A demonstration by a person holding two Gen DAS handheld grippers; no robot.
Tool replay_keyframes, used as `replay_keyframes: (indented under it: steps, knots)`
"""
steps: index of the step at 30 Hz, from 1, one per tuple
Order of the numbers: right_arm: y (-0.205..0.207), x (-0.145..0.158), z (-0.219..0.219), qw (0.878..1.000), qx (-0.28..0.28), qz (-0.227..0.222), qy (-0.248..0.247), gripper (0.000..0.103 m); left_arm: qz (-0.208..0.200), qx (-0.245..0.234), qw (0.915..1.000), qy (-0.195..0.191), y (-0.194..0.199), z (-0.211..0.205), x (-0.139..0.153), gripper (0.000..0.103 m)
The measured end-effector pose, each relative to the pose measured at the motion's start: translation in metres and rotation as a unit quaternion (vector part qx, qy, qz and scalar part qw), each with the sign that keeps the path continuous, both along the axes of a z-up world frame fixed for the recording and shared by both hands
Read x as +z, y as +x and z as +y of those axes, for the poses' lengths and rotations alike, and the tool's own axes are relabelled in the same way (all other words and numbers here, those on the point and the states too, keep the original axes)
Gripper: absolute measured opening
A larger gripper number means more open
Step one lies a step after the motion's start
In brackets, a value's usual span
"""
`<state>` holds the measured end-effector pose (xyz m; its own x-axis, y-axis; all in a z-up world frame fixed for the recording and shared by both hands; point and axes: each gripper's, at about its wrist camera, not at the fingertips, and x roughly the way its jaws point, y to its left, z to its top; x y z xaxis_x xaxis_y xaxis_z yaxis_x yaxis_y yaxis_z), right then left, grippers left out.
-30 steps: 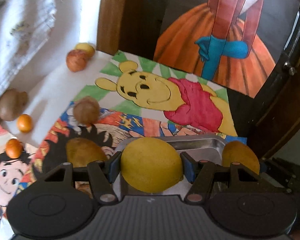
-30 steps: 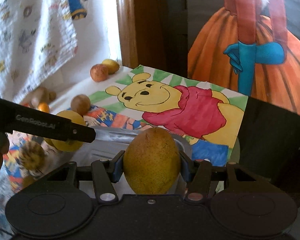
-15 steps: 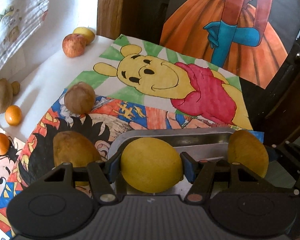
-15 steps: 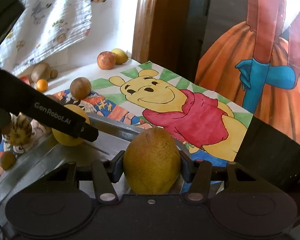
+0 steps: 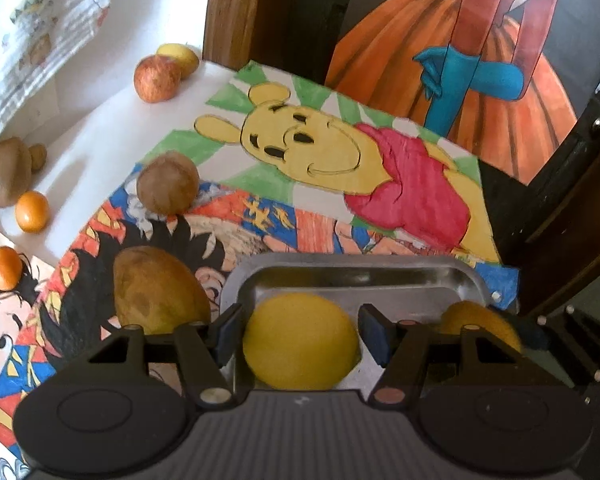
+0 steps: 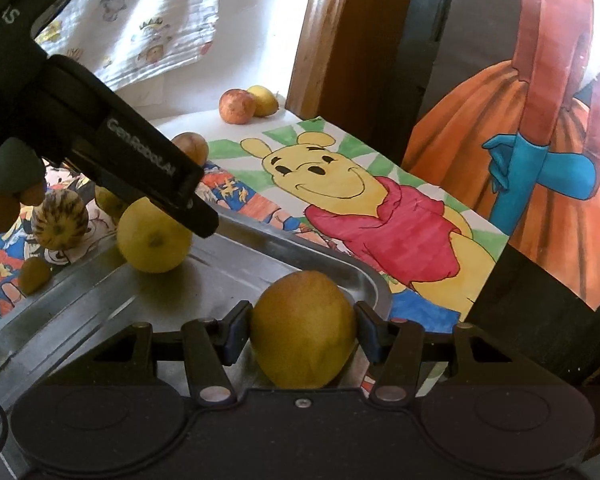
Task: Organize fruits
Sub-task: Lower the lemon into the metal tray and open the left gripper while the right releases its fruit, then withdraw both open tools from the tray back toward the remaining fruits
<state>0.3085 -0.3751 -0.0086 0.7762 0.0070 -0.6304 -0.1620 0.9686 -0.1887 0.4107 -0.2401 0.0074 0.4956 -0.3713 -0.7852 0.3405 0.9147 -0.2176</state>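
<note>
A steel tray (image 5: 360,265) lies on the cartoon drawings. In the left wrist view my left gripper (image 5: 299,330) straddles a yellow lemon-like fruit (image 5: 300,356) that rests on the tray floor. Its jaws are opening, and a thin gap shows at each pad, so it is open. The right wrist view shows the same fruit (image 6: 154,240) under the left gripper's black body (image 6: 140,160). My right gripper (image 6: 302,330) is shut on a yellow-brown pear (image 6: 304,344), pads pressed on both its sides, over the tray's (image 6: 100,320) near right corner. That pear (image 5: 480,320) also peeks in at the left view's right.
Left of the tray lies a brown-yellow mango-like fruit (image 5: 156,292). Farther off are a round brown fruit (image 5: 167,188), a red apple (image 5: 157,80), a yellow fruit (image 5: 180,56), a brown fruit (image 5: 6,176) and two small oranges (image 5: 32,212). A striped fruit (image 6: 62,220) sits left of the tray.
The left jaws have spread slightly off the yellow fruit, which has settled lower in the tray. The right gripper has rolled while still holding the pear.
</note>
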Motion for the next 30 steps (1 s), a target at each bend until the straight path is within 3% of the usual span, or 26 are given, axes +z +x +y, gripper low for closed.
replay_keyframes:
  steps: [5,15,21,30]
  knots:
    - [-0.01,0.008,-0.002,0.999,-0.028,0.001,0.027,0.065,-0.009,-0.002,1.0,-0.001,-0.006,0.004,0.013,0.072]
    - [-0.066,0.03,0.011,0.992,-0.107,-0.003,0.07,0.09,-0.033,-0.019,0.999,-0.024,-0.039,0.032,0.037,0.098]
    - [-0.105,0.04,0.031,0.985,-0.151,-0.001,0.086,0.097,-0.036,-0.042,0.9977,-0.04,-0.065,0.057,0.043,0.102]
    - [-0.15,0.047,0.071,0.974,-0.195,0.021,0.115,0.102,-0.037,-0.091,0.9951,-0.013,-0.1,0.098,0.045,0.102]
